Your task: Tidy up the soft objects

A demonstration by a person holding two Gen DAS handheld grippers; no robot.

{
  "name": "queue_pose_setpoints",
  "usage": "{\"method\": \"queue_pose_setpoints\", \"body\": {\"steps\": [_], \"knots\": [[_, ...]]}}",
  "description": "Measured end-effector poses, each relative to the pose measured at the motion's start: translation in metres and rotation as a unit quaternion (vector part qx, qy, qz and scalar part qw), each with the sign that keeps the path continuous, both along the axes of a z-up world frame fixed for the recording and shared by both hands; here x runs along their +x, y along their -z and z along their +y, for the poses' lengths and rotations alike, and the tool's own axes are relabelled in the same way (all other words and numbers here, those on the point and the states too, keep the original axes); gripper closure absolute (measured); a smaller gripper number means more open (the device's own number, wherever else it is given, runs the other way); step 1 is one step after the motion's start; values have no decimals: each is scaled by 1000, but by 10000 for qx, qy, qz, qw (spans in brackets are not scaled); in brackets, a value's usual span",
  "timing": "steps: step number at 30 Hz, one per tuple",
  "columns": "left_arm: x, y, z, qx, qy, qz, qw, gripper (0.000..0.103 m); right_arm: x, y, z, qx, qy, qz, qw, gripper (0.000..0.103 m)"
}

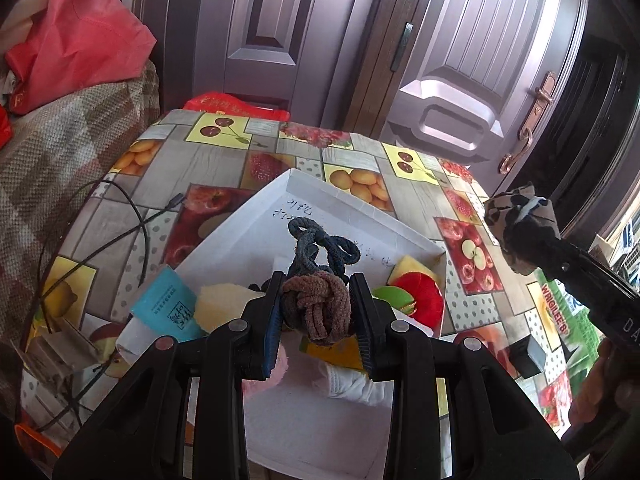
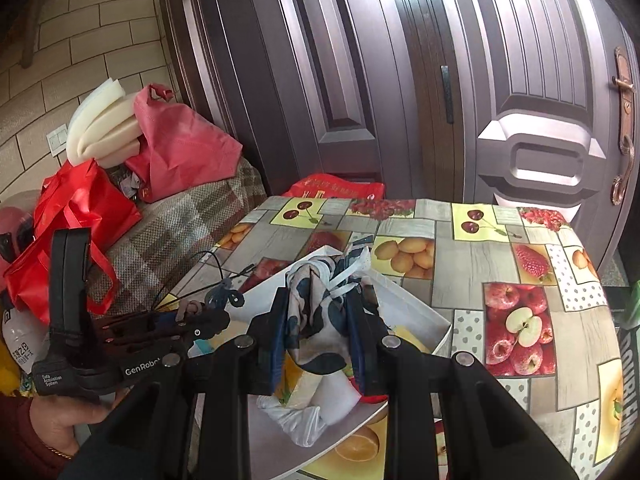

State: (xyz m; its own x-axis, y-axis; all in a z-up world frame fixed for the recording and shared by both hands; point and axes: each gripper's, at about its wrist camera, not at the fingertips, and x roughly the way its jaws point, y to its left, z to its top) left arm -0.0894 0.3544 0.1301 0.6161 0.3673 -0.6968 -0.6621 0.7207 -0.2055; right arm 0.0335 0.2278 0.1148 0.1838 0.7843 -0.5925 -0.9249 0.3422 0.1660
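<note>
My left gripper [image 1: 318,308] is shut on a knotted brown cord bundle [image 1: 318,306], with a dark blue cord loop [image 1: 316,242] hanging off it, above the white cardboard box [image 1: 320,196]. My right gripper [image 2: 320,312] is shut on a patterned cloth bundle [image 2: 316,320], white with dark patches, above the same box [image 2: 416,304]. That bundle also shows in the left wrist view [image 1: 520,220] at the right. The box holds a red and green soft piece [image 1: 416,294], pale foam [image 1: 218,304] and white cloth [image 1: 356,384].
The box sits on a table with a fruit-print cover [image 1: 224,160]. A black cable [image 1: 132,224] and a teal packet [image 1: 170,308] lie at its left. A plaid couch [image 2: 180,232] with red bags [image 2: 76,208] stands left. A dark door [image 2: 520,120] is behind.
</note>
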Motion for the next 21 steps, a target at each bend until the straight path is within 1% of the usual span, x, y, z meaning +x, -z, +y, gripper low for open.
{"method": "queue_pose_setpoints", "body": {"steps": [3,6,8,9,10,11,12,13,14,15,17,21], "knots": [[6,12,6,-48,-56,108,9999,72,5,19,17,-154,4,237,9996,76],[6,23,14,-111,-195,192,9996,71,8,34,30,-273,14,321,9991,74],[5,30,19,-147,-305,267,9991,68,9,43,39,-343,10,401,9986,74],[4,33,21,-165,-345,299,9988,62,10,47,42,-378,-2,440,9983,74],[3,36,22,-188,-326,309,9988,45,11,51,45,-421,-31,484,9979,73],[3,38,23,-162,-327,330,9988,33,11,55,48,-461,-75,545,9974,66],[2,38,22,-76,-366,341,9987,12,11,58,48,-472,-106,590,9971,43],[1,37,21,32,-418,337,9986,1,11,59,48,-449,-103,583,9972,28],[0,36,20,121,-462,332,9983,0,10,60,46,-409,-87,529,9977,8],[-1,36,22,170,-506,356,9979,0,8,60,45,-379,-71,454,9982,0],[-1,37,23,180,-595,444,9971,0,7,58,43,-350,-47,354,9987,0],[-5,36,21,151,-689,491,9963,0,5,51,35,-292,-4,292,9991,0]]}}
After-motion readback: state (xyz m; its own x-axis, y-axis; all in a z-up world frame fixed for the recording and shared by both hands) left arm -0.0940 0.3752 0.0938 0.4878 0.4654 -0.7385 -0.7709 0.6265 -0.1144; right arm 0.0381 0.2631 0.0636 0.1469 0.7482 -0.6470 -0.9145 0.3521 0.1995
